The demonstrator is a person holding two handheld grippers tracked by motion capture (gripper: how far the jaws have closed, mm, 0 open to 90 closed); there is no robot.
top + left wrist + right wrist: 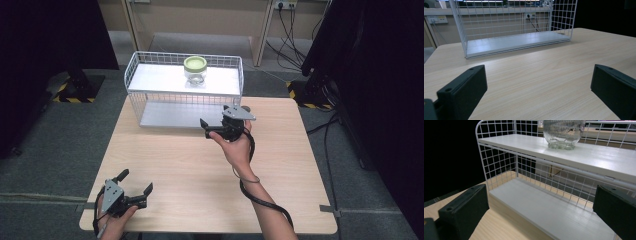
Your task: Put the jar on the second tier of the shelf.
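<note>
A glass jar with a green lid (pixel 195 69) stands on the top shelf of a white wire rack (pixel 150 95) at the back of the wooden table (pixel 190 170). In the right gripper view the jar (pixel 563 132) sits up and to the right on that shelf. My right gripper (pixel 216 119) is held open just in front of the rack's lower shelf, nothing between its jaws (pixel 541 205). My left gripper (pixel 136 181) rests open near the table's front left corner, empty (pixel 539 82), facing the rack (pixel 516 42) from afar.
The rack's lower shelf (pixel 549 207) is bare. Dark stands with hazard-striped bases (pixel 75 92) flank the table on the floor. A cable (pixel 265 200) trails from the right gripper along the forearm.
</note>
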